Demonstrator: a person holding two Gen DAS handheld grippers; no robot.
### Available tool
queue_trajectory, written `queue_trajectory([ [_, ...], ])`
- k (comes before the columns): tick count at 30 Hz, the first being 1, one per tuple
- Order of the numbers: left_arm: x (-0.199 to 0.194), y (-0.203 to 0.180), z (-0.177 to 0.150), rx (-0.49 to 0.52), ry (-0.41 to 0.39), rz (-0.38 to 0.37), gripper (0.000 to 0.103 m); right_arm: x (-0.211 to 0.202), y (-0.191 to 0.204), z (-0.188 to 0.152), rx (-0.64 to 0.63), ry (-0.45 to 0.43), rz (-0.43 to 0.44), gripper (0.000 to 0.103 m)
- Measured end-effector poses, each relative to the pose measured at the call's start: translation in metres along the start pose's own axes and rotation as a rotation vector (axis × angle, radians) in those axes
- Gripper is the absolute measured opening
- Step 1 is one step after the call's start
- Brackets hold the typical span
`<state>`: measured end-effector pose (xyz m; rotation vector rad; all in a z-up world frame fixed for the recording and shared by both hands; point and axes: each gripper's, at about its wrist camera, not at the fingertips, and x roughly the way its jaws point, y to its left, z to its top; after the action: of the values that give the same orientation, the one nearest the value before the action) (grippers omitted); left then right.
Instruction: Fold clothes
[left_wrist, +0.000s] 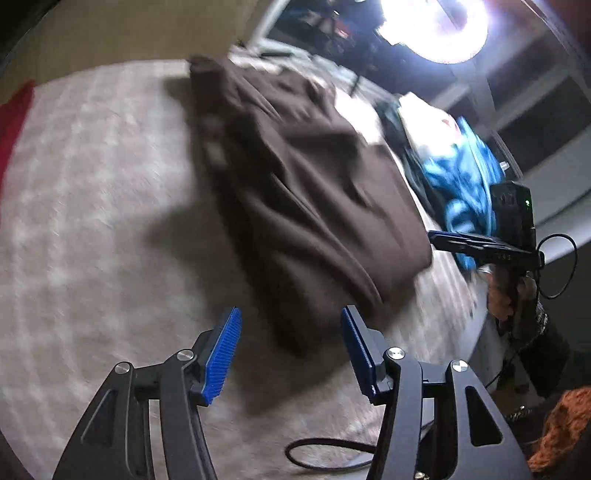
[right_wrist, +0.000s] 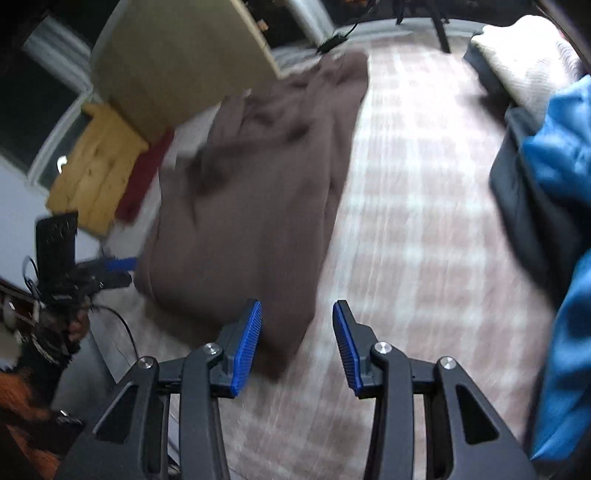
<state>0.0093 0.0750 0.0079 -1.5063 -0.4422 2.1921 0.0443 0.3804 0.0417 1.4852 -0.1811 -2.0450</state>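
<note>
both the left gripper (left_wrist: 291, 347) and right gripper (right_wrist: 297, 343) have jaws half open and empty, so a shallow grab may slip off the brown garment (left_wrist: 306, 192) and spoil the fold.

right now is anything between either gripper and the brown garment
Nothing visible. The left gripper and right gripper both stand open and empty at the near edge of the brown garment, with only the checked bedcover underneath.

A pale checked bed cover (right_wrist: 424, 229) is spread across the scene. A tan board (right_wrist: 177, 62) is seen at the far left, with yellow wooden furniture (right_wrist: 96, 170) beside it. A bright light (left_wrist: 436, 26) glares at the far right.
</note>
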Motion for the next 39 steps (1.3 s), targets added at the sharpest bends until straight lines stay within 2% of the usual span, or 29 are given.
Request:
queue_trajectory([
  [1, 0.005, -0.004, -0.002, 0.008, 0.003, -0.016, 0.05, 0.004, 0.004, -0.004, -0.013, -0.005, -0.003, 0.04],
  [2, 0.008, -0.007, -0.003, 0.019, 0.007, -0.01, 0.039, 0.008, 0.009, -0.007, -0.025, -0.009, -0.006, 0.04],
  [4, 0.011, -0.012, -0.003, 0.043, 0.015, 0.004, 0.032, 0.013, 0.015, -0.008, -0.052, -0.009, -0.022, 0.04],
  [5, 0.011, -0.014, -0.002, 0.056, 0.017, 0.0, 0.026, 0.015, 0.018, -0.008, -0.071, -0.009, -0.032, 0.039],
  [7, 0.008, -0.018, 0.0, 0.089, 0.02, -0.003, 0.016, 0.018, 0.02, -0.006, -0.08, -0.001, -0.028, 0.028],
  [8, 0.005, -0.022, 0.002, 0.113, 0.021, 0.0, 0.013, 0.015, 0.021, -0.004, -0.085, -0.002, -0.028, 0.016],
  [10, -0.009, -0.027, 0.006, 0.152, 0.012, -0.005, 0.012, 0.005, 0.025, 0.001, -0.101, -0.014, -0.035, 0.011],
  [13, -0.031, -0.031, 0.009, 0.217, -0.023, -0.03, 0.01, -0.028, 0.021, 0.009, -0.082, -0.1, -0.002, 0.009],
  [16, -0.019, -0.013, 0.002, 0.195, 0.033, -0.008, 0.009, -0.015, 0.014, 0.009, -0.052, -0.078, -0.034, 0.008],
  [18, -0.008, 0.001, -0.005, 0.164, 0.082, 0.0, 0.008, 0.006, 0.018, 0.003, -0.071, -0.029, -0.083, 0.008],
  [19, -0.007, 0.003, -0.008, 0.149, 0.077, -0.005, 0.008, 0.007, 0.017, 0.002, -0.059, -0.019, -0.066, 0.009],
  [22, -0.01, -0.001, -0.01, 0.141, 0.051, -0.005, 0.008, 0.001, 0.014, 0.003, -0.041, -0.019, -0.054, 0.017],
  [24, -0.011, -0.004, -0.012, 0.157, 0.043, 0.006, 0.008, -0.006, 0.02, 0.002, -0.054, -0.031, -0.118, 0.041],
  [26, -0.011, -0.007, -0.012, 0.164, 0.038, 0.008, 0.007, -0.009, 0.026, -0.002, -0.075, -0.043, -0.142, 0.043],
  [27, -0.011, -0.007, -0.012, 0.156, 0.035, 0.003, 0.006, -0.006, 0.027, -0.003, -0.074, -0.032, -0.113, 0.043],
  [28, -0.012, -0.008, -0.011, 0.149, 0.032, -0.002, 0.006, -0.002, 0.029, -0.003, -0.074, -0.02, -0.085, 0.041],
  [29, -0.012, -0.009, -0.01, 0.142, 0.029, -0.008, 0.006, 0.007, 0.034, -0.003, -0.085, -0.007, -0.077, 0.02],
  [30, -0.014, -0.012, -0.008, 0.15, 0.027, -0.005, 0.006, 0.007, 0.037, -0.001, -0.1, -0.005, -0.106, 0.006],
  [32, -0.018, -0.014, -0.006, 0.17, 0.032, 0.008, 0.006, 0.007, 0.04, 0.004, -0.129, -0.017, -0.144, 0.005],
  [35, -0.014, -0.002, -0.01, 0.166, 0.068, 0.023, 0.003, -0.004, 0.007, 0.003, -0.016, -0.042, -0.078, 0.004],
  [36, -0.009, 0.002, -0.013, 0.149, 0.087, 0.023, 0.003, -0.002, 0.003, 0.002, 0.008, -0.033, -0.08, 0.004],
  [38, -0.008, 0.002, -0.02, 0.155, 0.091, 0.039, 0.001, 0.004, 0.018, -0.003, -0.069, -0.034, -0.149, 0.004],
  [39, -0.009, 0.003, -0.022, 0.152, 0.087, 0.039, 0.001, 0.004, 0.021, -0.002, -0.078, -0.028, -0.146, 0.005],
])
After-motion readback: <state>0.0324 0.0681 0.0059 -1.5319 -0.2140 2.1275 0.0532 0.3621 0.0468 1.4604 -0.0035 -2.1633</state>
